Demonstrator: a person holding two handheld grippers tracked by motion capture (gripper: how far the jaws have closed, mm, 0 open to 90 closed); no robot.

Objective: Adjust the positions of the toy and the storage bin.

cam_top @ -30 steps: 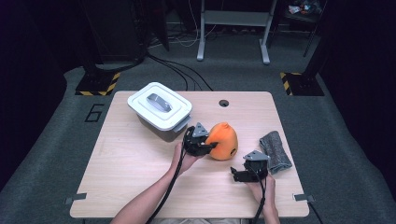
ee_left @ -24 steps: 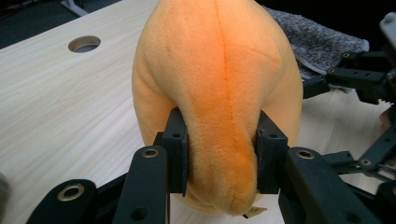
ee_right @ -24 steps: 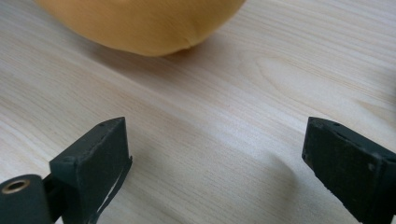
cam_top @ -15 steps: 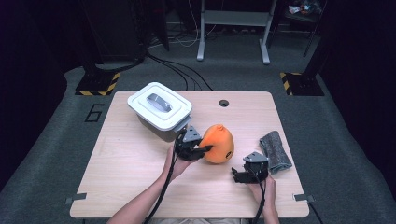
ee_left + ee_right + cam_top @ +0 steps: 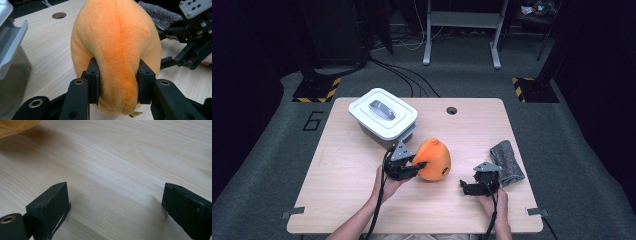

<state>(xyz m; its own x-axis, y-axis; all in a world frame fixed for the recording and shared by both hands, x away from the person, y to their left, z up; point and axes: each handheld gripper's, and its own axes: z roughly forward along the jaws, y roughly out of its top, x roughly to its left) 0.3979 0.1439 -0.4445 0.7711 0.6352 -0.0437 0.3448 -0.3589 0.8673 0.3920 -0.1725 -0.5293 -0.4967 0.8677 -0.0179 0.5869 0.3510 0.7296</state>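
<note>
Nearest first: right tongs (image 5: 467,188) sit low over the desk (image 5: 337,200) at the person's side, jaws wide apart, nothing btwn them. The right gripper view has bare wood under both jaws and an orange edge of the toy in the top left corner. Idle, parked.

Left tongs (image 5: 418,165) are the working ones: jaws closed onto a fold of the orange plush toy (image 5: 434,159). In the left gripper view both pads press into the fabric, which bulges btwn them, so the grip looks firm but it's on soft stuffing only. The toy sits mid-desk, base apparently on the wood (can't tell if slightly lifted), just right of the white lidded bin (image 5: 383,114) and apart from it. Grey cloth (image 5: 507,162) lies at the right, beside the right tongs, not touching the toy.

Step in hand, by the look of it: grasp done, toy about to be carried.

Next move: prob. lift and shift it toward the bin. Lid is on, w/ its handle up top, so the right tongs would likely have to pull the lid before anything goes in. Keep the squeeze steady; plush can slip out of a pinch.
</note>
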